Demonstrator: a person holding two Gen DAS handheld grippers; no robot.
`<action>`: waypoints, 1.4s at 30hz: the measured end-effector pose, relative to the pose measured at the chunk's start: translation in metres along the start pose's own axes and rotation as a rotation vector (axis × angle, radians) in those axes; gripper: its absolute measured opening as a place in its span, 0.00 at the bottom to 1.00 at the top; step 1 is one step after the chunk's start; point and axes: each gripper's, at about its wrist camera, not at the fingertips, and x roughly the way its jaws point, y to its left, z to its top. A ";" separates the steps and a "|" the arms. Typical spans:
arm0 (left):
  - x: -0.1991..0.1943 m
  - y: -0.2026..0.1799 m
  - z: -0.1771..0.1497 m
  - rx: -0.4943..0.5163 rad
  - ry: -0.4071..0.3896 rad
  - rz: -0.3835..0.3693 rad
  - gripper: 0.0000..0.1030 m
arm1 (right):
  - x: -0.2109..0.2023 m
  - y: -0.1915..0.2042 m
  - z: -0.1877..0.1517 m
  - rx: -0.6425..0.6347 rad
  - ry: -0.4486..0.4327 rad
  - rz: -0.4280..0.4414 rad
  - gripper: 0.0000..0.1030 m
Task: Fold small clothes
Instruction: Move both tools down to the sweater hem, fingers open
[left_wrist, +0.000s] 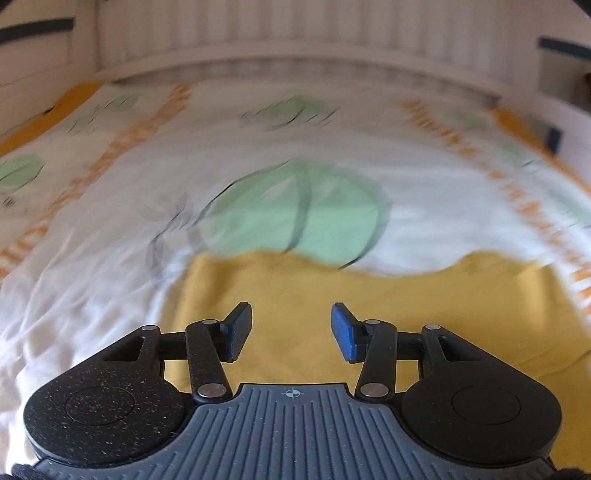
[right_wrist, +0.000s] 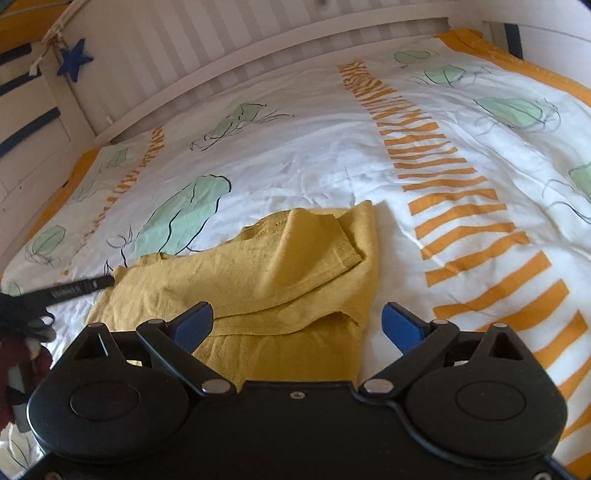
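bedsheet (right_wrist: 295, 162) holds the yellow shirt (right_wrist: 258, 280); both grippers, left gripper (left_wrist: 291, 328) and right gripper (right_wrist: 297, 325), spread empty above it; pinch the folded sleeve's hem squarely.

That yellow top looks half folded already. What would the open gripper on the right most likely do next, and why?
Probably ease the right gripper forward and close on the loose edge of the yellow top. Its jaws are open and empty just above the cloth, and the folded flap lies crooked and bunched on the bedspread, so it likely needs straightening.

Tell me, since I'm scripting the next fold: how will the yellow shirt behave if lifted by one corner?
The yellow shirt probably droops limply: its folded-over sleeve already sags in soft creases. It looks thin, so likely light. Pushed, it may bunch on the quilt.
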 end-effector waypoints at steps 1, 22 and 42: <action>0.006 0.009 -0.003 -0.006 0.012 0.023 0.44 | 0.001 0.003 0.000 -0.012 -0.007 0.001 0.95; 0.027 0.096 -0.042 -0.175 0.063 -0.095 0.47 | 0.083 -0.018 0.033 -0.092 -0.010 -0.103 0.65; 0.029 0.099 -0.043 -0.198 0.052 -0.105 0.48 | 0.092 -0.009 0.038 -0.048 0.052 -0.067 0.13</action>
